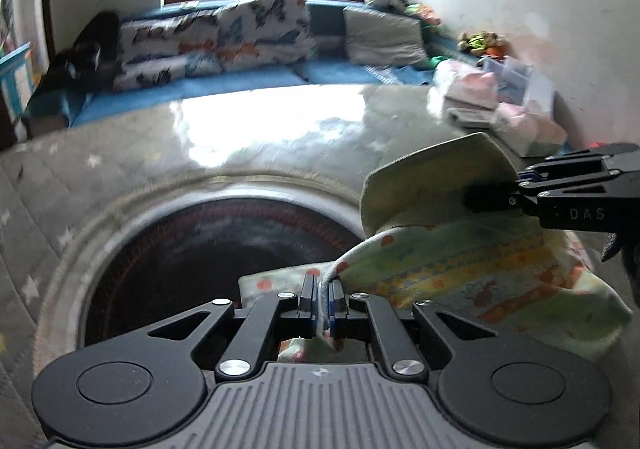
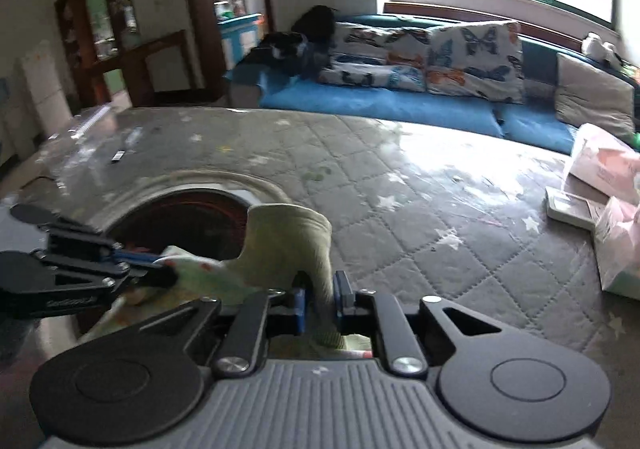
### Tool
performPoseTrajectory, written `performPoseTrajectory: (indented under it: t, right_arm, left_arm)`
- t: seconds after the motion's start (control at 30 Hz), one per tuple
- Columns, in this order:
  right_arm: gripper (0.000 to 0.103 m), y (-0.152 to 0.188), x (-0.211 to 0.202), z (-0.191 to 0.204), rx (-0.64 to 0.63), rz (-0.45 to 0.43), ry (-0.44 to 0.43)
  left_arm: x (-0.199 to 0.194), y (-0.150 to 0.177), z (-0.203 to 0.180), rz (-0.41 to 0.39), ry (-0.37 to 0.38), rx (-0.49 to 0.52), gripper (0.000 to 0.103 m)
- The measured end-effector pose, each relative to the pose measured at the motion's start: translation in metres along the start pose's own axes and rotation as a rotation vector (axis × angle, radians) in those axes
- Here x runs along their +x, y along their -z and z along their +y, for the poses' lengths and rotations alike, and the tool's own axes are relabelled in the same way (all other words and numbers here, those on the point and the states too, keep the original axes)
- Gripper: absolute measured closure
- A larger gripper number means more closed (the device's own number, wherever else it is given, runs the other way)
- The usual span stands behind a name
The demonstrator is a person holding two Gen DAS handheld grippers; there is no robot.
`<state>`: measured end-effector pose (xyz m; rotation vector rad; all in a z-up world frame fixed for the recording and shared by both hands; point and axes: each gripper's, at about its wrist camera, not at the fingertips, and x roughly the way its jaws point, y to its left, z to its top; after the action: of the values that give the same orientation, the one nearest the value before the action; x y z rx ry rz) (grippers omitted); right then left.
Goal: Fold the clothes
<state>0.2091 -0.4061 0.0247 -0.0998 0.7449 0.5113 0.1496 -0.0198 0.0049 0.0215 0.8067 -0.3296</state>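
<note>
Above a grey quilted mat point(image 2: 400, 185), the left gripper point(image 1: 323, 299) and right gripper point(image 2: 320, 297) each pinched the patterned pale-green garment point(image 1: 460, 269), lifted between them.

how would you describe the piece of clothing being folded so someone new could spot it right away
Start at the grey quilted mat with white stars in front of the blue sofa. Near its dark round opening, a small garment hangs between the left tool and right tool. It alone is pale green with orange dots and yellow patterned bands.
</note>
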Motion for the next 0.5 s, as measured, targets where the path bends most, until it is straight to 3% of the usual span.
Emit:
performPoseTrajectory:
  t: [0.13,0.27,0.5]
  right_arm:
    - [0.075,0.007,-0.008,-0.006,0.015,-0.031,0.041]
    - [0.068,0.024,-0.036,-0.009,0.027,-0.049,0.02]
    - [0.068,0.067,-0.056,-0.006,0.048,0.017,-0.024]
  left_arm:
    - [0.007,-0.001,0.001,0.009,-0.009,-0.024,0.093]
    - [0.006,-0.002,0.003,0.012,-0.027,-0.032,0.083]
    - [0.003,-0.009,0.005,-0.002,-0.063,-0.053,0.076]
